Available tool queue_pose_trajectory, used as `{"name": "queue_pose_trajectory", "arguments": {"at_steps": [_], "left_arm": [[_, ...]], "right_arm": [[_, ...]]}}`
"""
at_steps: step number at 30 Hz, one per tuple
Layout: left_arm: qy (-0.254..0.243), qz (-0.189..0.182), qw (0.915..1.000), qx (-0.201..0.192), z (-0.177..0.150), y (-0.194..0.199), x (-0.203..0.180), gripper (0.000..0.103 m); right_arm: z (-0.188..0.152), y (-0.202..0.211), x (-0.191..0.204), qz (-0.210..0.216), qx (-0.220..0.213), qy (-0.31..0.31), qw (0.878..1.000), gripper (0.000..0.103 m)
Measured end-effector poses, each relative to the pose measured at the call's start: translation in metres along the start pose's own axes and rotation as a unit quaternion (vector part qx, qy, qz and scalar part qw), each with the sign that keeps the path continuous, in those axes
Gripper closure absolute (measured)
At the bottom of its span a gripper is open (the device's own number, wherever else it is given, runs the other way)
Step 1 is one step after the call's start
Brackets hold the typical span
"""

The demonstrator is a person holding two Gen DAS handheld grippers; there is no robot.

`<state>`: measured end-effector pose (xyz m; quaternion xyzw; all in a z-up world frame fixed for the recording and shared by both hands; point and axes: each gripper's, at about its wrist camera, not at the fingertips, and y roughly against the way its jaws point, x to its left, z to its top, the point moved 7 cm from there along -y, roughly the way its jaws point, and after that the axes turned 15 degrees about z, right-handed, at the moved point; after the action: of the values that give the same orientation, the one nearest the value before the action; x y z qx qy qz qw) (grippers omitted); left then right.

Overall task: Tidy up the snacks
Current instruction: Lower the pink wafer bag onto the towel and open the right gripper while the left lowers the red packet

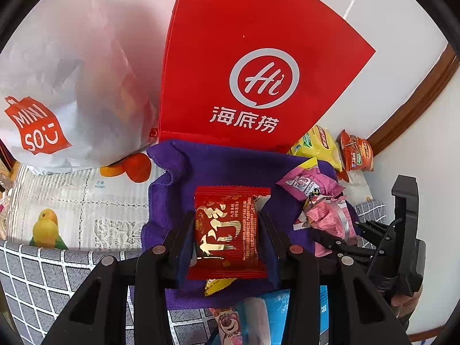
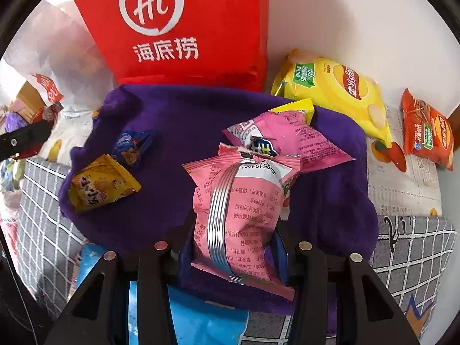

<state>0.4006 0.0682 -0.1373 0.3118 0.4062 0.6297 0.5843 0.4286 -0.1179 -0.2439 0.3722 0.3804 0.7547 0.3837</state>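
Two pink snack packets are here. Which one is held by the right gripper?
The pink packet with the silver stripe sits between the right gripper fingers; the other pink packet lies free behind it.

Red bag (image 2: 184, 28) walls off purple cloth (image 2: 178, 132) — middle clear.

Yellow packet (image 1: 218, 284) mostly hidden under red packet (image 1: 227, 231), bear-print wrapper (image 1: 227, 325) cut off by edge

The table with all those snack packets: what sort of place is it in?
Probably a home, at a dining or side table against a wall. It wears a fruit-print cover, retail bags, a red one and a white one, stand at the back, and crisp packets lie loose on a purple cloth.
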Motion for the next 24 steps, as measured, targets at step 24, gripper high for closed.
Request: {"name": "queue_pose_trajectory", "arguments": {"at_steps": [24], "left_arm": [[0.009, 0.007, 0.9991, 0.04, -0.005, -0.036, 0.001, 0.063]], "right_arm": [[-0.002, 0.0, 0.0, -0.01, 0.018, 0.007, 1.0, 0.053]]}}
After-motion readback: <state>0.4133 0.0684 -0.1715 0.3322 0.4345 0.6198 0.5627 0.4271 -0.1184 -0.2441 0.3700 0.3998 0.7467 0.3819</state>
